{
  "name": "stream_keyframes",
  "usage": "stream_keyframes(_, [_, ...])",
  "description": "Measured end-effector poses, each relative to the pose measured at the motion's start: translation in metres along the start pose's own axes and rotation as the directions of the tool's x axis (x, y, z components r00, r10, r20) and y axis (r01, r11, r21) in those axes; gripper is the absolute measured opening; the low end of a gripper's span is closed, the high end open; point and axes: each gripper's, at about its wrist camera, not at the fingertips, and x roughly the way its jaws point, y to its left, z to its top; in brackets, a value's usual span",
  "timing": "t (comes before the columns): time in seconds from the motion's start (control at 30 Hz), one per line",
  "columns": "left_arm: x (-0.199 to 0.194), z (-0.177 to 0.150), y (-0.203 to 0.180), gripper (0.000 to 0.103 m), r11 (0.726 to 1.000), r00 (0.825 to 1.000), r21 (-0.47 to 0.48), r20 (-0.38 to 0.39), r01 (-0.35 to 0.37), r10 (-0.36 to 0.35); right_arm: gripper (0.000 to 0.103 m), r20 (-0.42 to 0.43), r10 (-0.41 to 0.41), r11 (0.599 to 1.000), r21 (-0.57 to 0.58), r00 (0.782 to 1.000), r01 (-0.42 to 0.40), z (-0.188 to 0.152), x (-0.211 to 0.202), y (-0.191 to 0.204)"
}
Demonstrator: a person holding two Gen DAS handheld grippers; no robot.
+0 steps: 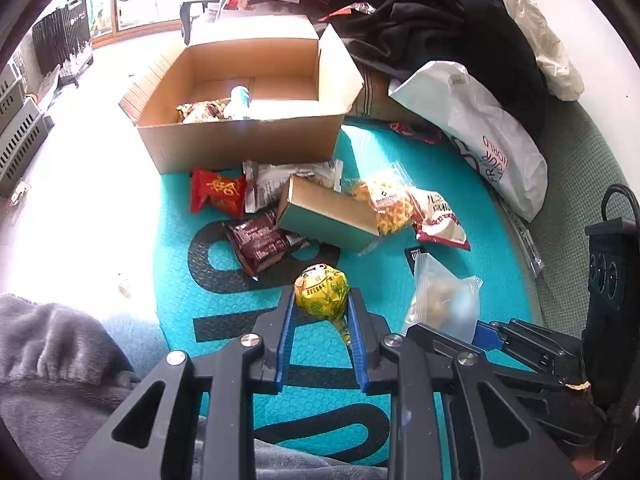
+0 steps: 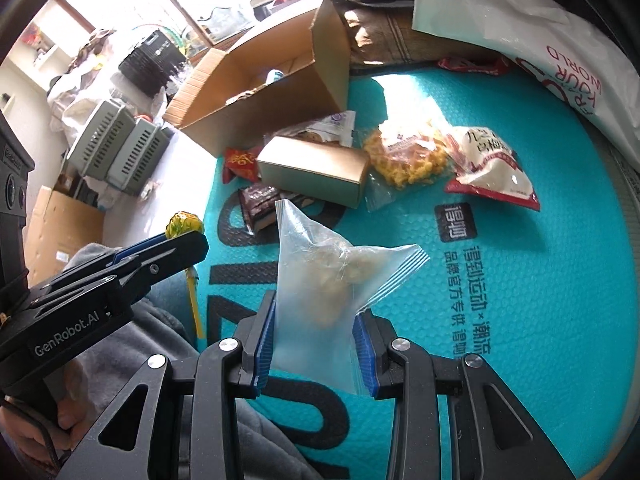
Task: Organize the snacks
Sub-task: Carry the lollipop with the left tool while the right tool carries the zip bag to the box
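Surface: teal textured foam mat [image 1: 400, 280] with large black lettering, laid on a sunlit floor; loose snacks lie ahead of both grippers, with dark clothing and a white plastic shopping bag [image 1: 480, 128] beyond to the right.
Left gripper [image 1: 321, 312]: clamped on a round lollipop in yellow-green printed wrapper [image 1: 320, 288], the ball pinched between the blue pads and raised off the mat, probably so it can be carried over the pile.
Right gripper [image 2: 316, 320]: closed on a clear zip-seal plastic bag holding pale lumps [image 2: 320, 272], gripped low so the sealed edge stands up and the contents hang inside.
Destination: open brown cardboard box [image 1: 240, 136] sits far ahead of the left gripper, past the pile; it already holds a few packets and a blue-and-white can, so both held items look bound for it.
Pile between: gold-brown cardboard carton [image 1: 328, 212], red foil packet [image 1: 218, 196], dark brown wrapper [image 1: 256, 244] and clear bag of yellow twists [image 1: 388, 204] wait on the mat.
Only in left view: the box's inside and what is in it.
Only in right view: the lollipop's yellow stick [image 2: 194, 300] hanging below the left gripper, and the printed black label on the mat.
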Motion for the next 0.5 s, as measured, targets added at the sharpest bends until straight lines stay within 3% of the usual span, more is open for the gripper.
stream_keyframes(0.5, [-0.044, 0.087, 0.033, 0.024, 1.0, 0.978, 0.003, 0.205, -0.029, 0.028, 0.035, 0.156, 0.042, 0.98, -0.199, 0.987, -0.011, 0.104, -0.019, 0.066])
